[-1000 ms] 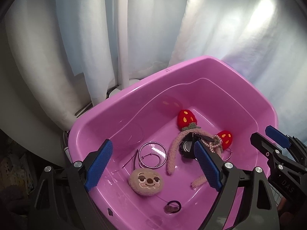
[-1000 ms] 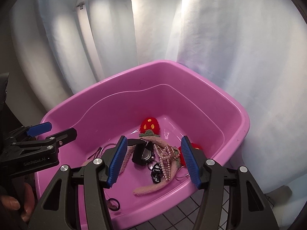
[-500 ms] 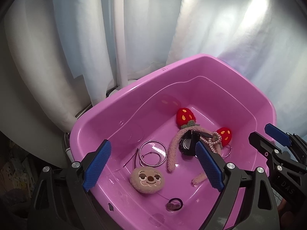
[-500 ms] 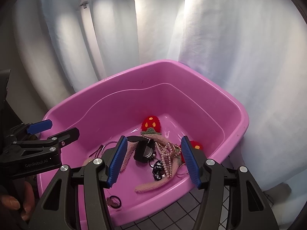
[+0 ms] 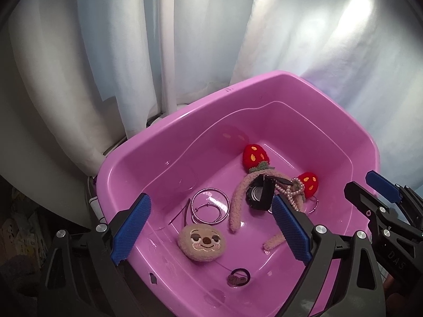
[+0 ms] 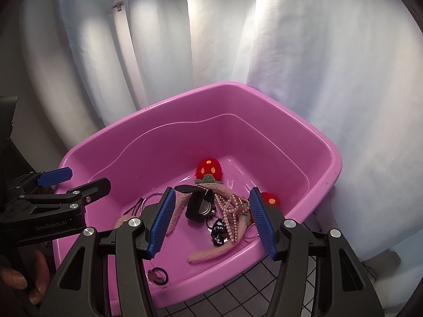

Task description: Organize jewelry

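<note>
Watch right of hoops, seemingly atop headband.

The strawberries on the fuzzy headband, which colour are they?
Red with yellow-orange seed marks; the strawberries show best in the left wrist view.

The left wrist view looks forward and steeply down from above the near left corner of the pink tub, close in, facing the white curtain at 12 o'clock. Its own left tool frames the bottom, and the right tool enters at 3 o'clock.

The right wrist view looks down from the tub's near right side, a little farther back, toward the same curtain. The right tool sits at 6 o'clock and the left tool at 9 o'clock.

Both views share the tub's inside, including the strawberry headband and the black watch.
</note>
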### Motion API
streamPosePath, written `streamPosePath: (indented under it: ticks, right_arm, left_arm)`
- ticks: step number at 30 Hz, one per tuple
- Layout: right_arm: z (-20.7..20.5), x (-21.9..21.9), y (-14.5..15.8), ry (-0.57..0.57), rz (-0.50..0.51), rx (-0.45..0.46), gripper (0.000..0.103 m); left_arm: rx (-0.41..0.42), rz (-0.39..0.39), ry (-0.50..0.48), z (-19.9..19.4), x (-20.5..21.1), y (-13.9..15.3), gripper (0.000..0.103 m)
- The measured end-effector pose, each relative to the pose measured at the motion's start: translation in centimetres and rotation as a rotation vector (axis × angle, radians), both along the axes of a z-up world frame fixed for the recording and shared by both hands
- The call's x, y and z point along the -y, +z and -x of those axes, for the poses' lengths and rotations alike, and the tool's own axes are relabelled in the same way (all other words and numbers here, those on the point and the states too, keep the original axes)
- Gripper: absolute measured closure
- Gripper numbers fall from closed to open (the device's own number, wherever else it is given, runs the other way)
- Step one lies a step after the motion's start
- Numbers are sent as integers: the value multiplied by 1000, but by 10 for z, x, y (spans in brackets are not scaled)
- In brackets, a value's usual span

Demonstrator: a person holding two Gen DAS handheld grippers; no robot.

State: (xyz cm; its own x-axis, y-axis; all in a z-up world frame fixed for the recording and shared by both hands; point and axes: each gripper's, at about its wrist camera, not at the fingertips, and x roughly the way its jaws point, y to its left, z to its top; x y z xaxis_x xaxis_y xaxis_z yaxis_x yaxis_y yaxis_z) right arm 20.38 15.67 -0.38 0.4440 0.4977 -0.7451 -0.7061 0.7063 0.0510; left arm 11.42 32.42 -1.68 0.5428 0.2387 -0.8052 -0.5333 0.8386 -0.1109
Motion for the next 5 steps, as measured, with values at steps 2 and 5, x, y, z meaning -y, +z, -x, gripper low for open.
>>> streamPosePath:
  ticks: [2, 5]
  right_arm:
    - [1, 1, 0, -1, -2, 1, 47]
    - [2, 1, 0, 1, -3, 1, 47]
  left_arm:
    - [0, 0, 0, 1, 0, 0, 12]
    - [-8, -6, -6, 1, 1, -1, 12]
